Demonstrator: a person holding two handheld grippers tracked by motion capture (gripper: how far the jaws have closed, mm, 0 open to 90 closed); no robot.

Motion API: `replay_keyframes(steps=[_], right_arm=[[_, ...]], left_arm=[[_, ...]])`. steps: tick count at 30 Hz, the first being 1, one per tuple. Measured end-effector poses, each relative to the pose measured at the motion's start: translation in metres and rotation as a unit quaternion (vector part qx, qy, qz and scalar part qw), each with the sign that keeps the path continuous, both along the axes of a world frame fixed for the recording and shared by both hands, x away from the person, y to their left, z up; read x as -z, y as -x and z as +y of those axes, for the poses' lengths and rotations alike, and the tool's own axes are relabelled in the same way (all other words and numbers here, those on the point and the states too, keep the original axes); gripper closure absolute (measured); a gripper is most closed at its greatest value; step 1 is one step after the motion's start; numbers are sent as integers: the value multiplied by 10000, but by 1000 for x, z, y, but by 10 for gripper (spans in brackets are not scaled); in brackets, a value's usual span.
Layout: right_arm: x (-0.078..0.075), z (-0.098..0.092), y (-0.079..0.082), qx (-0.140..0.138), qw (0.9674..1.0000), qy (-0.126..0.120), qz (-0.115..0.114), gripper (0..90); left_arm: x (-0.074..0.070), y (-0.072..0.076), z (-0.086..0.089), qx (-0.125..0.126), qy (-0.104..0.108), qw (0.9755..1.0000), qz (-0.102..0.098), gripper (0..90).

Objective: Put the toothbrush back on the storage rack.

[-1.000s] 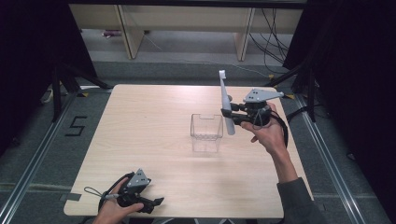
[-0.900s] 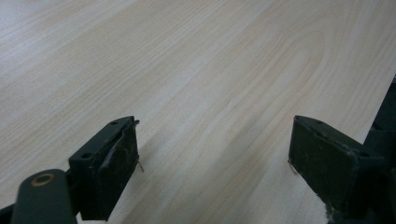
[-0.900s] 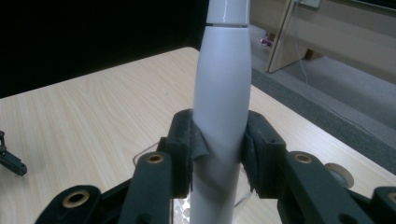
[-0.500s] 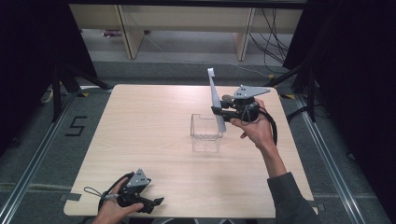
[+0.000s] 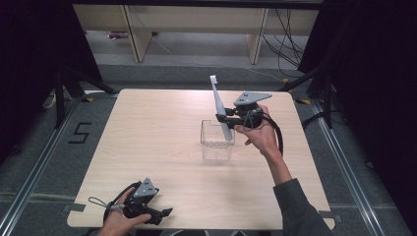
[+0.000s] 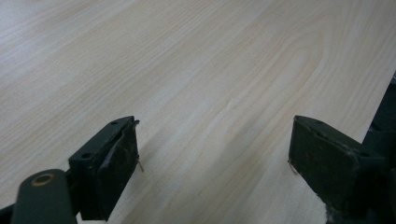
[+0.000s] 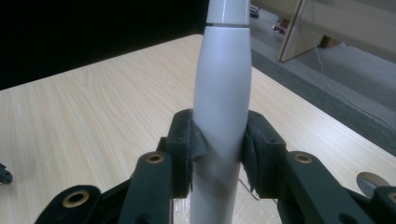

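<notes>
A long pale grey electric toothbrush (image 5: 219, 107) stands nearly upright, its head (image 5: 213, 78) up and its lower end inside a clear plastic box (image 5: 217, 145) at the table's middle. My right gripper (image 5: 225, 118) is shut on the toothbrush handle (image 7: 222, 98), just above the box's right rim. In the right gripper view both black jaws press the handle's sides. My left gripper (image 5: 166, 212) rests at the table's front left edge, jaws wide apart with bare wood between them (image 6: 215, 154).
The light wooden table (image 5: 147, 132) has an edge close to the left gripper. Beyond the far edge lie a grey floor, wooden furniture legs (image 5: 135, 37) and cables (image 5: 290, 34). Black stands flank both sides.
My right gripper has carried the toothbrush left and lowered it, bringing its lower end from beside the box into it. The left gripper has stayed put.
</notes>
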State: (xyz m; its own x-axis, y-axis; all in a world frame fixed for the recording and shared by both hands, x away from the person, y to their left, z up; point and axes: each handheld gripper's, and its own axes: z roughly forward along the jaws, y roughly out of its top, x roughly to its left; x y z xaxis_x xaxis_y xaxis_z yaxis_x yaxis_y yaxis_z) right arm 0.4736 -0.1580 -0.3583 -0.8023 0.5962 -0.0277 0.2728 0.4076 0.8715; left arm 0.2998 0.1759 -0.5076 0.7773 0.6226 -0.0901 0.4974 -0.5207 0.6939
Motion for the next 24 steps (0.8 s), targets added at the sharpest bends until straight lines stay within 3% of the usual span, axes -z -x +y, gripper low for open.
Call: replay_keyframes(steps=[2, 4, 7, 8, 12, 13, 17, 20, 24], right_arm=[[2, 3, -2, -12, 10000, -6, 47, 662], [5, 5, -4, 2, 10000, -18, -56, 662], [8, 8, -4, 15, 10000, -6, 27, 662], [10, 9, -6, -2, 9999, 138, -43, 662], [14, 10, -7, -1, 9998, 205, 25, 662], [17, 12, -7, 40, 9996, 200, 171, 662], [22, 14, -10, -5, 9992, 365, 167, 662], [25, 16, -11, 22, 9992, 356, 151, 662], [30, 19, -12, 55, 9984, 462, 309, 662]], left_arm=[[0, 0, 0, 1, -1, 10000, -3, 151], [0, 0, 0, -3, 29, 10000, 6, 152], [0, 0, 0, 0, 9, 10000, -5, 151], [0, 0, 0, 2, 1, 10000, -10, 152], [0, 0, 0, -1, 5, 10000, -3, 152], [0, 1, 0, -12, 20, 10000, 2, 151], [0, 0, 0, -3, 10, 10000, 1, 152], [0, 0, 0, 12, -9, 10000, 1, 152], [0, 1, -1, -2, 104, 9999, 55, 151]])
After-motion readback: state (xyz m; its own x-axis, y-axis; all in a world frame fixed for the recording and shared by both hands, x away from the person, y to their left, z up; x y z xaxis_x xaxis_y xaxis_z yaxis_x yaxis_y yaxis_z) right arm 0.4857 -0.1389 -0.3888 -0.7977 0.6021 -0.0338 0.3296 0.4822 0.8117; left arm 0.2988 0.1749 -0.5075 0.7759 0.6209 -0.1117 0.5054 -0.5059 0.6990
